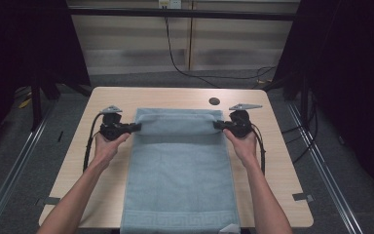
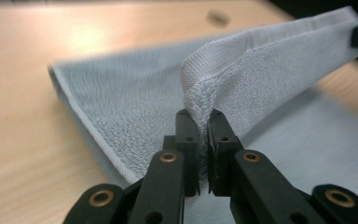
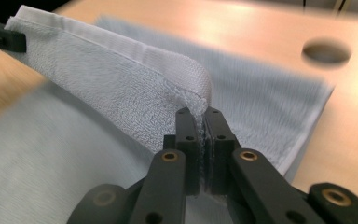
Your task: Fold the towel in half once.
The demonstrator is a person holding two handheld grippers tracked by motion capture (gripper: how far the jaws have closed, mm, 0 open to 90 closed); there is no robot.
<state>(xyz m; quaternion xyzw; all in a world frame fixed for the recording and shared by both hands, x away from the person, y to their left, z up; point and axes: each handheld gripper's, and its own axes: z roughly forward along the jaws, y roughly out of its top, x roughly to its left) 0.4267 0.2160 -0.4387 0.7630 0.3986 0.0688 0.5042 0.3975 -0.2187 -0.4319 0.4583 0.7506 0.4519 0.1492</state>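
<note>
A light blue towel [image 1: 180, 170] lies lengthwise down the middle of the table, its near end hanging over the front edge. Its far end is lifted and stretched between my two grippers. My left gripper [image 1: 136, 126] is shut on the towel's left far corner; in the left gripper view the cloth [image 2: 242, 70] is pinched between the black jaws of that gripper [image 2: 203, 116]. My right gripper [image 1: 217, 125] is shut on the right far corner, the towel [image 3: 121, 79] rising from its own jaws [image 3: 198, 114]. Each gripper view shows the other gripper's tip at the far corner.
The wooden table [image 1: 282, 165] has bare strips to the left and right of the towel. A round cable hole [image 1: 214, 101] sits behind the towel at the back right. Dark curtains and floor rails flank the table.
</note>
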